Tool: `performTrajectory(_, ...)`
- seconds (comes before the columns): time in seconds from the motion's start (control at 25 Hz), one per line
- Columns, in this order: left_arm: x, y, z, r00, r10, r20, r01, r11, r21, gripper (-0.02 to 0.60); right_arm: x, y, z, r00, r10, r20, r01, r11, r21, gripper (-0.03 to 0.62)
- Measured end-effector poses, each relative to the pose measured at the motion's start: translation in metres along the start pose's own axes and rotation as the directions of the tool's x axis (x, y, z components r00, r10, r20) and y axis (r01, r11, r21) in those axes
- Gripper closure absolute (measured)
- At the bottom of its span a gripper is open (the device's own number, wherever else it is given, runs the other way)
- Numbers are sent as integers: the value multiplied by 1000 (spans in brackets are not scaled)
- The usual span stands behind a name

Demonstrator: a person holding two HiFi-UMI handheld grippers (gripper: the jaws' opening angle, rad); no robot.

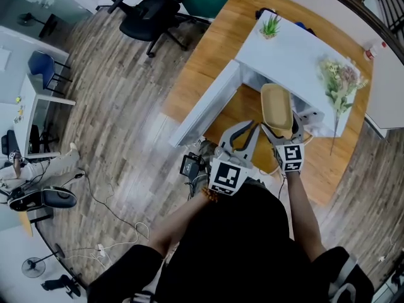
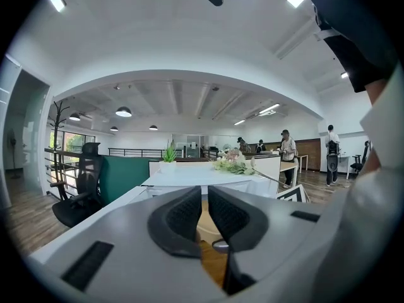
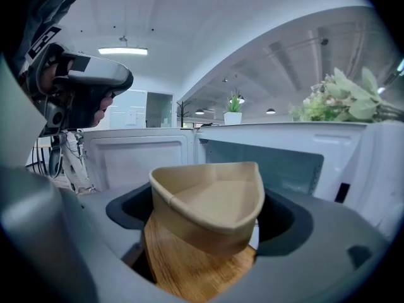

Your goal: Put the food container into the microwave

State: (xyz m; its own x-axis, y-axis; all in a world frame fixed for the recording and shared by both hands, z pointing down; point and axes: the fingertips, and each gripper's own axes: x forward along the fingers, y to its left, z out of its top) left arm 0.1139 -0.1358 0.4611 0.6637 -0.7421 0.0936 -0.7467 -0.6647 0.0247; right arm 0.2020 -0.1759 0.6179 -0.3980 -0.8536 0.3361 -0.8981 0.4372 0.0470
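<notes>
A tan, empty food container (image 1: 278, 109) is clamped at its near end by my right gripper (image 1: 282, 133), which holds it just in front of the white microwave (image 1: 297, 55). The microwave's door (image 1: 205, 106) hangs open to the left. In the right gripper view the container (image 3: 211, 201) fills the space between the jaws of the right gripper (image 3: 208, 223), with the open cavity (image 3: 271, 163) and the door (image 3: 136, 163) behind it. My left gripper (image 1: 243, 134) hovers beside the right one, near the door. The left gripper (image 2: 205, 216) is shut, with only a thin slit and nothing held.
The microwave stands on a wooden table (image 1: 208, 49). A small potted plant (image 1: 270, 25) and a bunch of flowers (image 1: 338, 81) sit on top of it. An office chair (image 1: 148, 11) is beyond the table. Cables and gear (image 1: 192, 169) lie on the floor near my feet.
</notes>
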Motion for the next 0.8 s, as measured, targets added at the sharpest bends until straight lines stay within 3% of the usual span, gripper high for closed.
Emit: performTrajectory(0.8, -4, 18, -5, 1000, 24, -15, -24, 1000, -9, 531, 33, -30, -6, 997, -74, -11, 74, 997, 33, 80)
